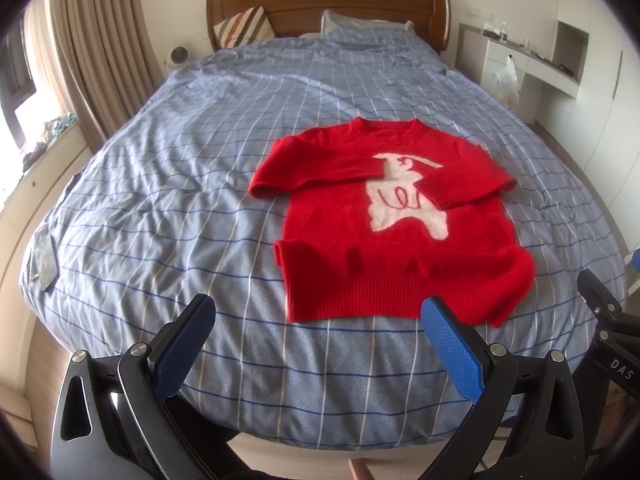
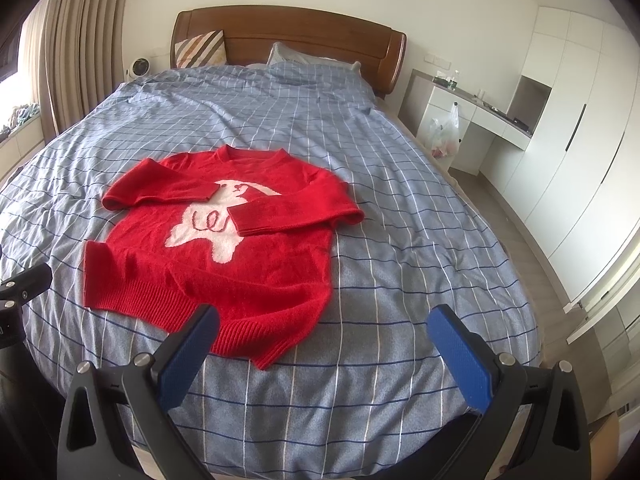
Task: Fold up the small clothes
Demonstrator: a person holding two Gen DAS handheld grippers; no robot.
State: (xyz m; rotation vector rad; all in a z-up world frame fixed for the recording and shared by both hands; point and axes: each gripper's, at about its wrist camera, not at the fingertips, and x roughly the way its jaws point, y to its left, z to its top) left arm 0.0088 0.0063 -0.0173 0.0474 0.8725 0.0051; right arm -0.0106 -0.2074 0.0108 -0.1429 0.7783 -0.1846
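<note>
A small red sweater [image 1: 384, 256] with a white animal figure lies flat on the blue checked bedspread [image 1: 168, 184], both sleeves folded across its chest. The same sweater [image 2: 208, 264] sits left of centre in the right wrist view, its ribbed hem nearest me. My left gripper [image 1: 318, 320] hovers open above the near bed edge, its right pad just in front of the hem. My right gripper [image 2: 324, 332] is open too, with its left pad over the hem's right corner. Neither holds anything.
A wooden headboard [image 1: 328, 4] with pillows stands at the far end. Curtains and a window ledge run along the left; a white desk and wardrobe [image 2: 560, 120] with a hanging plastic bag line the right. A flat dark object [image 1: 44, 260] lies at the bed's left edge.
</note>
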